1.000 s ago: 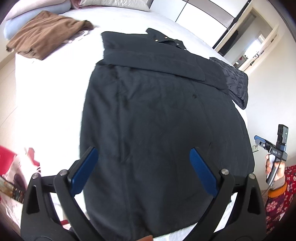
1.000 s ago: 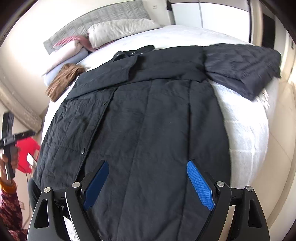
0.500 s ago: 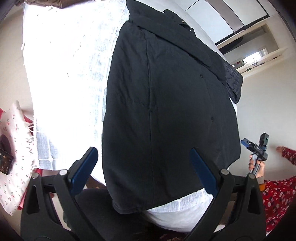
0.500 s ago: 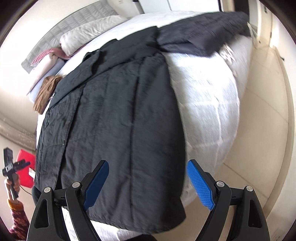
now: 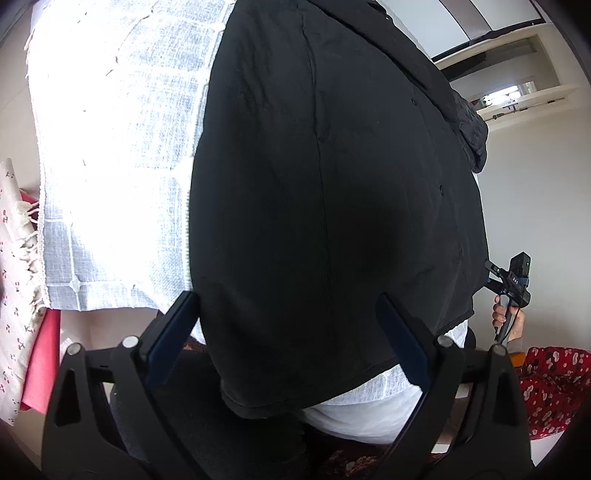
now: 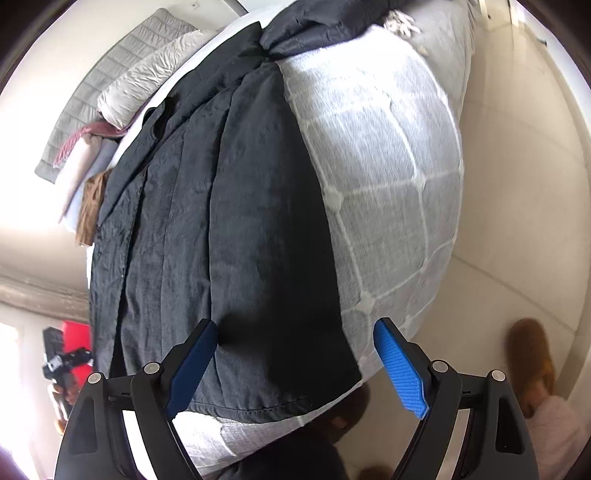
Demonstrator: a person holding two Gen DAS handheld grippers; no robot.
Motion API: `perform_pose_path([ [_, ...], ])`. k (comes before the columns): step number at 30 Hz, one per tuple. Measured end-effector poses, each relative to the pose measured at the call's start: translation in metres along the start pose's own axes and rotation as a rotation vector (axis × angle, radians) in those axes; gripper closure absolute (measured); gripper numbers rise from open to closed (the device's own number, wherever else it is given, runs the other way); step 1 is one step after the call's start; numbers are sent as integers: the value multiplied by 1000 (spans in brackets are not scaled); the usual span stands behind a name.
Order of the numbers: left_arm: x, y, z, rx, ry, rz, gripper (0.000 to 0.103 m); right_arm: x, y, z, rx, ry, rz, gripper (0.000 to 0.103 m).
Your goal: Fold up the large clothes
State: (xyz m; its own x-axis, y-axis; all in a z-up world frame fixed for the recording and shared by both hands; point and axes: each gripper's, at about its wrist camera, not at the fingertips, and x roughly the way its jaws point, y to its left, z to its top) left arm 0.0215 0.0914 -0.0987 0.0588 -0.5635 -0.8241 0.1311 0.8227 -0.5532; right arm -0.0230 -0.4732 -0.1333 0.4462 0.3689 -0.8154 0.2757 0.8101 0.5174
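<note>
- Here, a large black coat (image 5: pixel 332 192) lies spread flat along a bed covered by a white checked bedspread (image 5: pixel 118 147); its hem hangs over the near edge of the mattress.
- Left gripper (image 5: pixel 291 332): jaws spread wide, nothing between the blue pads; it hovers over the hem end of the coat, near its left corner.
- Right gripper (image 6: pixel 295 365): jaws likewise wide apart and empty, poised at the coat's hem by its right corner (image 6: pixel 347 376).
- In the left view, the right gripper shows small at the far right, held in a hand (image 5: pixel 508 317).
- A second dark quilted garment (image 6: pixel 325 22) lies at the far side of the bed, touching the coat's upper end.
- Pillows (image 6: pixel 147 77) and a brown garment (image 6: pixel 90 206) sit by the grey headboard (image 6: pixel 92 92).
- Brown slipper (image 6: pixel 528 358) on the pale floor, right of the bed.
</note>
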Motion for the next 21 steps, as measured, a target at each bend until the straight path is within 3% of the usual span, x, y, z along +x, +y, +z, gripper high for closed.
perform_pose_path([
  [5, 4, -6, -10, 15, 19, -12, 15, 10, 4, -5, 18, 11, 33, 16],
  [9, 3, -5, -19, 13, 3, 8, 30, 14, 15, -13, -20, 1, -5, 21],
  [12, -3, -12, -21, 9, -22, 23, 45, 9, 22, -18, -27, -22, -11, 36],
  [13, -8, -17, -23, 21, -38, 26, 49, 8, 22, -19, -30, -28, -8, 46],
  [17, -21, -34, -27, 76, -82, 35, 79, -5, 36, -26, -51, -60, 1, 73],
  [21, -39, -46, -25, 119, -128, 26, 89, -17, 57, -27, -76, -102, 1, 83],
])
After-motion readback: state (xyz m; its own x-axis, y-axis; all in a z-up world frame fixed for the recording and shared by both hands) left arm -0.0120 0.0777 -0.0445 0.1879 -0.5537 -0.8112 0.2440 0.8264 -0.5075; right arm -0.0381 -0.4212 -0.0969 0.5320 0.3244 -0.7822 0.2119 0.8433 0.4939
